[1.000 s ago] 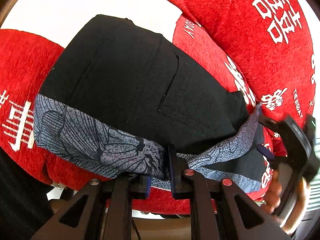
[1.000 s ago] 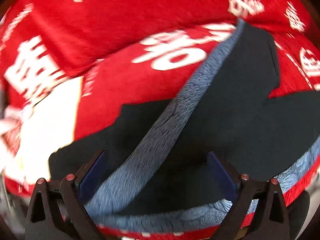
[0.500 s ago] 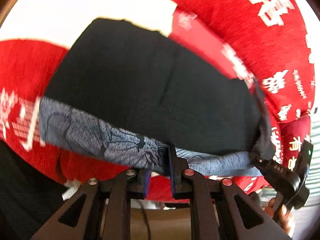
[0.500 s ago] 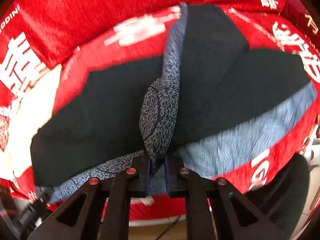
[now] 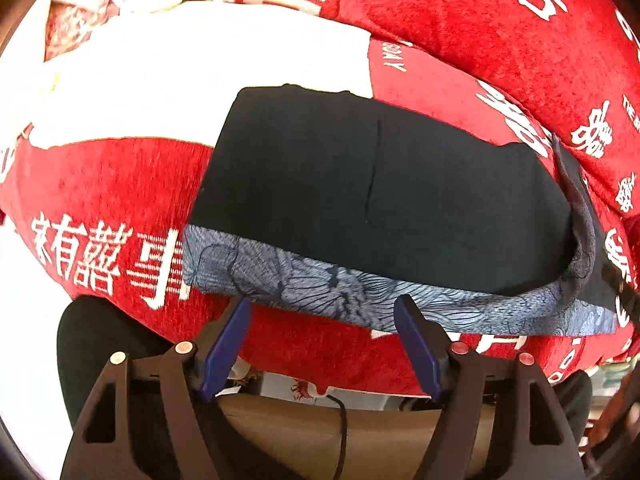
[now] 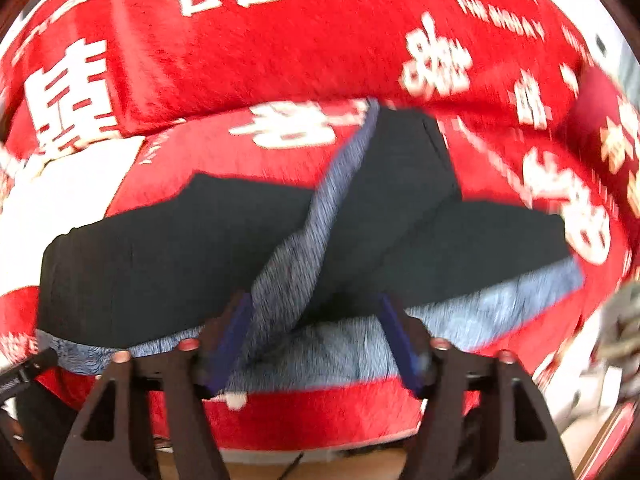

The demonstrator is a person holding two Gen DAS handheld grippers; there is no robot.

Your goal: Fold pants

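Note:
Black pants (image 5: 360,192) with a blue-grey patterned waistband (image 5: 320,284) lie folded on a red cushion (image 5: 100,184). My left gripper (image 5: 324,312) hangs just in front of the band's near edge. Its jaws are opening and its blue pads (image 5: 228,340) touch nothing. In the right wrist view the pants (image 6: 160,264) show a twisted strip of the band (image 6: 316,224) running up across the black cloth. My right gripper (image 6: 314,312) is over that strip's lower end. Its jaws are opening with the strip loose between them, clear of the pads (image 6: 396,336).
A red back cushion (image 5: 500,32) with white characters rises behind the pants. A white panel (image 5: 200,80) of the seat cover lies to the left. Below the seat's front edge a brown floor and a black cable (image 5: 340,408) show. The other gripper's tip (image 6: 24,372) shows at the lower left.
Half a second ago both grippers were shut on the waistband. Both have let go, opened and drawn back and up; the pants lie flatter on the cushion.

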